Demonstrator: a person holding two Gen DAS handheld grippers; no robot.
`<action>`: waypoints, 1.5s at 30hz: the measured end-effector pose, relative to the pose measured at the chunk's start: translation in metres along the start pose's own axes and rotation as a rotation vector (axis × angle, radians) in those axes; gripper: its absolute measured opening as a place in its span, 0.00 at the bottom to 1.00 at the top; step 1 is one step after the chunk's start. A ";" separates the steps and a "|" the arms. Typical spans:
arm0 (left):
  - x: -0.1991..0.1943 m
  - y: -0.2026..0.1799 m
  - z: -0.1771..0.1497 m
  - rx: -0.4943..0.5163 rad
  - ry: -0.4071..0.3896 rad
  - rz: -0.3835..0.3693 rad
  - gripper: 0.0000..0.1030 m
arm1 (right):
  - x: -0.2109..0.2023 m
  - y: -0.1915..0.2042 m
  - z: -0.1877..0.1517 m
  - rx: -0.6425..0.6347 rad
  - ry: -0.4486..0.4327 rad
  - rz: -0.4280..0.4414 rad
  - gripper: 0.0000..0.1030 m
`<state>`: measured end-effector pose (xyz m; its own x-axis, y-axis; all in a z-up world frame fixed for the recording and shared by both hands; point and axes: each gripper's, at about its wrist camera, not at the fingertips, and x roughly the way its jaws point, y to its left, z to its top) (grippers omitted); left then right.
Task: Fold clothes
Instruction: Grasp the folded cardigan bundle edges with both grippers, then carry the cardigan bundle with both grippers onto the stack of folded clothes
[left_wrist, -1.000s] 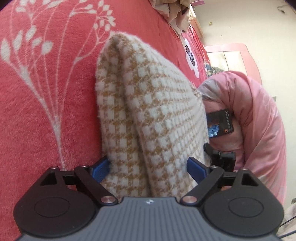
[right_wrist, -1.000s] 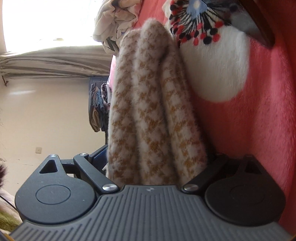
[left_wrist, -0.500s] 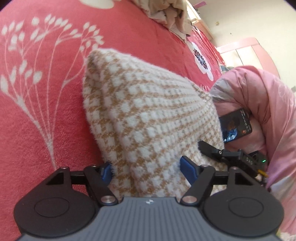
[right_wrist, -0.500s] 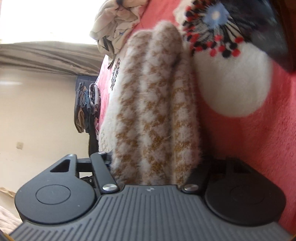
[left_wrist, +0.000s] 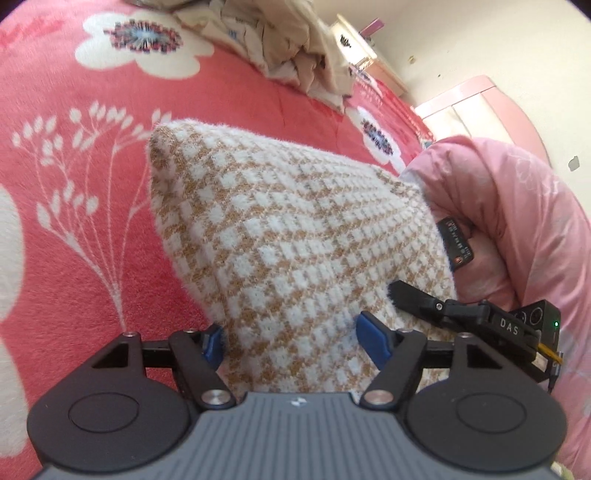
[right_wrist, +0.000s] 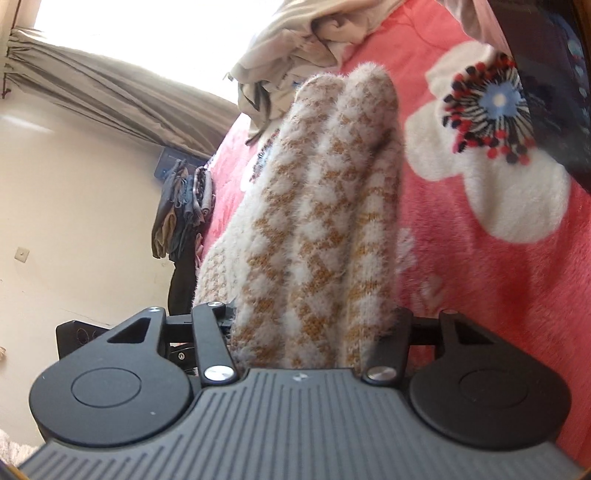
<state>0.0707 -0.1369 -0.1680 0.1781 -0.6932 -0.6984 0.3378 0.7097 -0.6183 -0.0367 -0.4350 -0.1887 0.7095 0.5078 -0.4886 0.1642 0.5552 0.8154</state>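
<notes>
Both sets of fingers are clamped on the same knit, so that's the starting point: the left gripper (left_wrist: 293, 341) has its blue pads (left_wrist: 373, 343) pressed into a thick bunch of the checked sweater (left_wrist: 295, 236), and the right gripper (right_wrist: 314, 328) squeezes several stacked layers of it at the bottom middle of its frame.

Biggest thing in either view is the red floral blanket (left_wrist: 74, 110), filling the left and top of the left wrist frame and the whole right side of the right wrist frame. The sweater sits in the middle of both pictures, rising from the grippers as a folded bundle; whether its far end touches the blanket is hard to call. At the right of the left view there's a pink quilt (left_wrist: 517, 221), and a beige heap of clothes (left_wrist: 295, 55) waits at top centre. The right gripper's body also peeks in at lower right there, just beside the sweater.

Judging by the doubled-up layers, the fold on this piece looks mostly done and the step in hand is carrying or laying the bundle down. Next move probably calls for lowering both ends together so the layers stay stacked, then letting go evenly. Fluffy knit like this likely slides on itself, so releasing one side early could undo the fold.
</notes>
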 end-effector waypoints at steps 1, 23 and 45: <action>-0.004 -0.002 -0.001 0.004 -0.013 0.001 0.69 | -0.001 0.004 0.000 -0.003 -0.008 0.002 0.51; -0.124 -0.063 -0.019 0.043 -0.278 0.092 0.69 | -0.029 0.099 -0.007 -0.215 -0.121 0.138 0.50; -0.290 0.143 0.030 -0.197 -0.533 0.239 0.69 | 0.190 0.266 -0.034 -0.292 0.125 0.208 0.50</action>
<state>0.0950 0.1617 -0.0429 0.6827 -0.4438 -0.5806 0.0640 0.8277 -0.5574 0.1186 -0.1685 -0.0750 0.6150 0.6961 -0.3705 -0.1900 0.5868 0.7871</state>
